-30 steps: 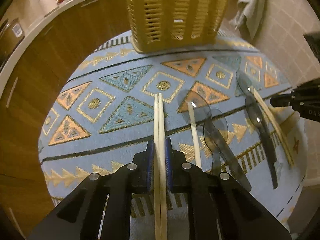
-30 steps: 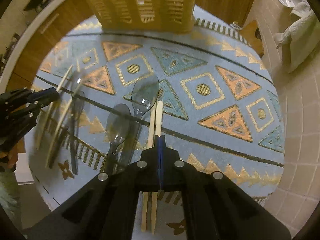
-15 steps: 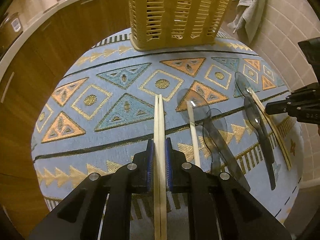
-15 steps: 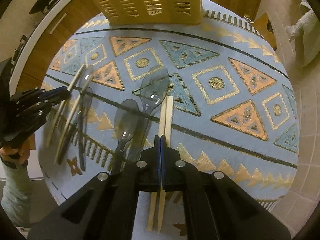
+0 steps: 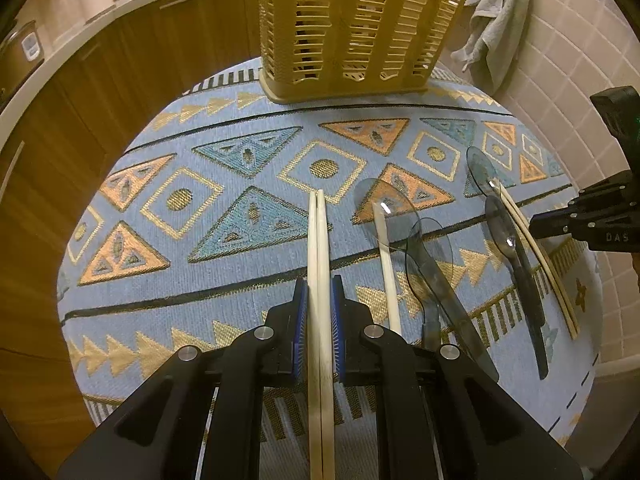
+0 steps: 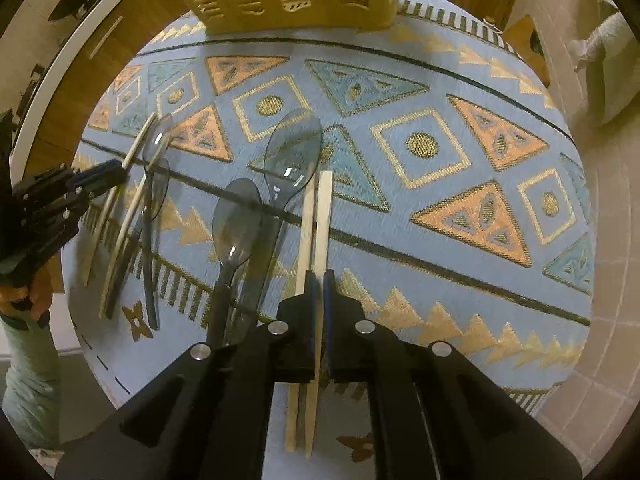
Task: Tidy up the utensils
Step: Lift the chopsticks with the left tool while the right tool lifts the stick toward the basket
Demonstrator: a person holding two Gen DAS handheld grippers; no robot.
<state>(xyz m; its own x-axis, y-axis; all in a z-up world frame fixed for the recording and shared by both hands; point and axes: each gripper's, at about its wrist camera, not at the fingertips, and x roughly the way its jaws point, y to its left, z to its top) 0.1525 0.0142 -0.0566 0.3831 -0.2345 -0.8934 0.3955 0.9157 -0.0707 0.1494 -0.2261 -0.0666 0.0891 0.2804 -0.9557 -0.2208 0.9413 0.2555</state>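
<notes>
Two black handheld grippers point down at a blue patterned cloth. Left gripper pinches a pale wooden chopstick pair. Right gripper, its jaws just parting slightly, straddles one stick of a second pair beside two clear grey plastic spoons.

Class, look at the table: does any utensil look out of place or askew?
A lone chopstick overlaps the bowl of a clear spoon, whose handle crosses a second spoon. The other chopsticks lie in pairs.
</notes>
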